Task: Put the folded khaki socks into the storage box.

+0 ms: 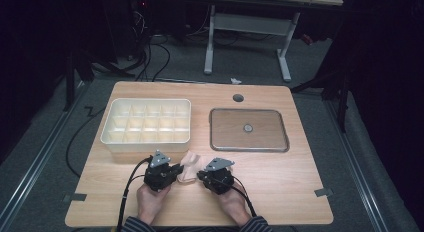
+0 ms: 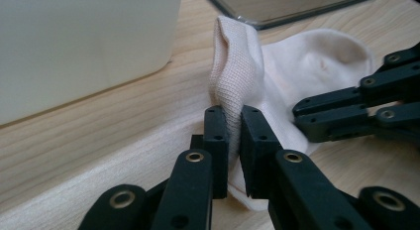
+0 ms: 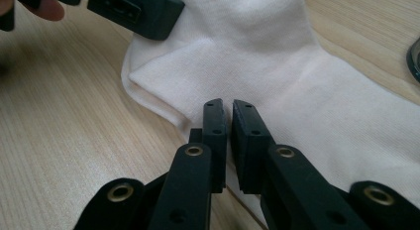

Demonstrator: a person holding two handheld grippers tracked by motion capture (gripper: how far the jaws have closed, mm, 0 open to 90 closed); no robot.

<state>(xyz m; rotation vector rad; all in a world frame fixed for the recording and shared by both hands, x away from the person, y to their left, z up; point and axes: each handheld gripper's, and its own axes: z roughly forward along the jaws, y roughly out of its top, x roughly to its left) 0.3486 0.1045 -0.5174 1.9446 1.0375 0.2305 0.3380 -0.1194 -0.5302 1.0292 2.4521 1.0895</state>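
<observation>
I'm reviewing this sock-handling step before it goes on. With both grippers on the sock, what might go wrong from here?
1. The left gripper pinches only a thin raised fold of the pale cream knitted sock, so the fabric may slip out when lifted.
2. The right gripper bites the sock's edge; its hold looks shallow.
3. The white plastic compartment box stands close behind, so a lifted sock might snag its wall.

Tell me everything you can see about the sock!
The sock is a short, pale pinkish-white one of soft knitted cloth. It lies crumpled on the wooden table, in front of the white divided box. The left gripper pinches its ribbed cuff and holds that part up. The right gripper is shut on the sock's edge on the other side.
</observation>
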